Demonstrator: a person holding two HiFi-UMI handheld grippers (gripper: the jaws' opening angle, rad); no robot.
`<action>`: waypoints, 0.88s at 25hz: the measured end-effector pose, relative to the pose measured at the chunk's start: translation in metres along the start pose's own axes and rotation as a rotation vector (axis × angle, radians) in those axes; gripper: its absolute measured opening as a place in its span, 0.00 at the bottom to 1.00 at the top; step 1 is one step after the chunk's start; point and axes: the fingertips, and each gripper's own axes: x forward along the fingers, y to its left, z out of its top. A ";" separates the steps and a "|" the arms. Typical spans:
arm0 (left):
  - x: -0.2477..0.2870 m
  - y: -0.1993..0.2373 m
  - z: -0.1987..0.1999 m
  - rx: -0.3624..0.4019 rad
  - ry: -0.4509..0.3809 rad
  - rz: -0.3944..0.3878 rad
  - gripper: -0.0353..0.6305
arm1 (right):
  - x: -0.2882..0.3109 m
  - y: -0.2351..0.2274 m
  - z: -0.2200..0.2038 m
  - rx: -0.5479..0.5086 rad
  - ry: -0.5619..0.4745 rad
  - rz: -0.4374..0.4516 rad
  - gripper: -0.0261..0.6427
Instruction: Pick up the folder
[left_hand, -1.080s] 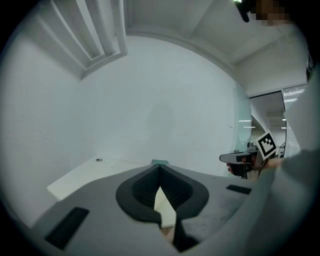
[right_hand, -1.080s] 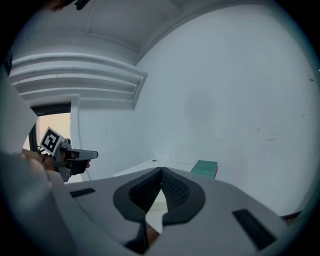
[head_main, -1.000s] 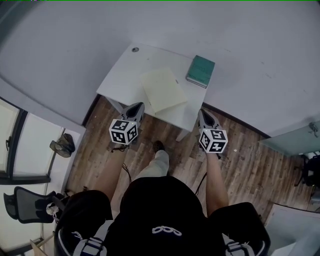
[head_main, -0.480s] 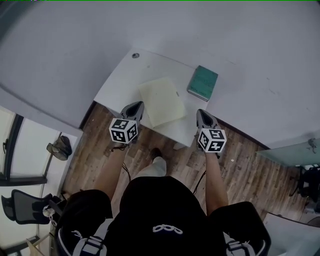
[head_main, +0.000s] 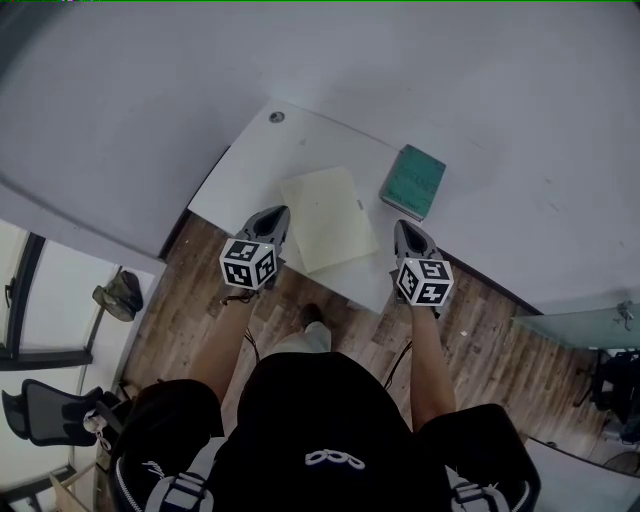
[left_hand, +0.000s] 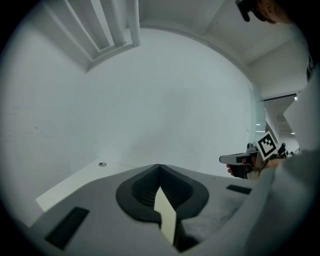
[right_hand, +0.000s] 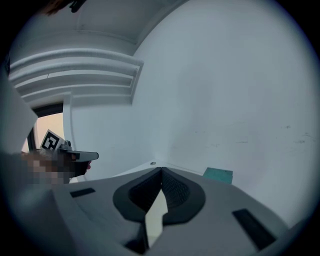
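Head view: left hand-held gripper (head_main: 281, 212) and right hand-held gripper (head_main: 399, 225) hide bits of the worktop's (head_main: 250, 170) near edge. Can't tell if the left one touches the folder (head_main: 330, 215). In both gripper views, gripper bodies block most of the worktop, and only a cream sliver shows through each notch. Green book (right_hand: 218, 174) partly hidden. Small round thing (head_main: 277, 117) at far corner too small to tell. Chair (head_main: 40, 415) cut off at left edge.

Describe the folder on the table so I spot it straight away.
Find the white table standing against the wall. The folder lies flat in the middle of it, near the front edge. It is large, thin and pale yellow, while the book to its right is smaller, thicker and green.
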 end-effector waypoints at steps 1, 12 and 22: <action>0.003 0.003 0.000 -0.003 0.000 0.003 0.09 | 0.004 -0.001 0.000 0.000 0.003 0.002 0.07; 0.035 0.012 -0.007 -0.020 0.035 -0.022 0.09 | 0.044 -0.013 -0.004 0.012 0.036 0.003 0.07; 0.049 0.034 -0.013 -0.036 0.048 -0.003 0.09 | 0.069 -0.018 -0.014 0.010 0.077 0.018 0.07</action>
